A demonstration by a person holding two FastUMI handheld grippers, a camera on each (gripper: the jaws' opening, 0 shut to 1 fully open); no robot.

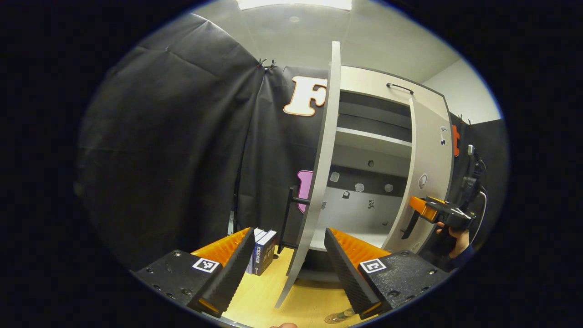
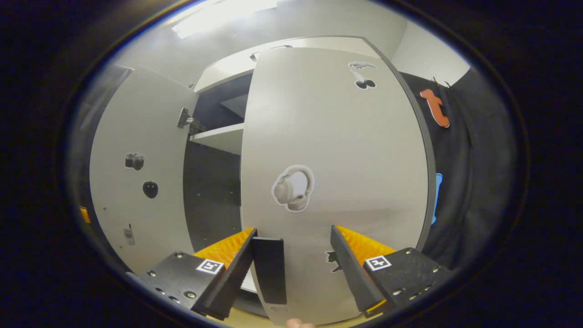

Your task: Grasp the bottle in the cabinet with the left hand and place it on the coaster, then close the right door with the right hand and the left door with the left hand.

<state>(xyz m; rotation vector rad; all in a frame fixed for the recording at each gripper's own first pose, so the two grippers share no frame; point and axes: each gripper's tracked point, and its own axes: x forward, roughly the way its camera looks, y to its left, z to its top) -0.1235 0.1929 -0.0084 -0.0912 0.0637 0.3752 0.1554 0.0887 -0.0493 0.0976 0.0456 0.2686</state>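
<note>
The white cabinet (image 1: 387, 86) stands on a wooden table (image 1: 268, 296). Its left door (image 1: 325, 173) is swung out and I see it edge-on in the left gripper view, black handle (image 1: 291, 218) on its left face. My left gripper (image 1: 288, 231) is open, one finger on each side of that door's edge, apart from it. The right door (image 2: 337, 136) stands partly shut. My right gripper (image 2: 294, 231) is open right in front of it, the door's black handle (image 2: 269, 269) between its fingers and close to the left one. A hand holds the right gripper (image 1: 432, 210) at the right door (image 1: 428, 173).
Two books (image 1: 262, 250) stand on the table left of the left door. A flat round thing (image 1: 339, 315) lies at the table's near edge, too cut off to identify. A shelf (image 1: 373, 139) crosses the cabinet inside. The left door's inner face (image 2: 141, 173) carries stickers.
</note>
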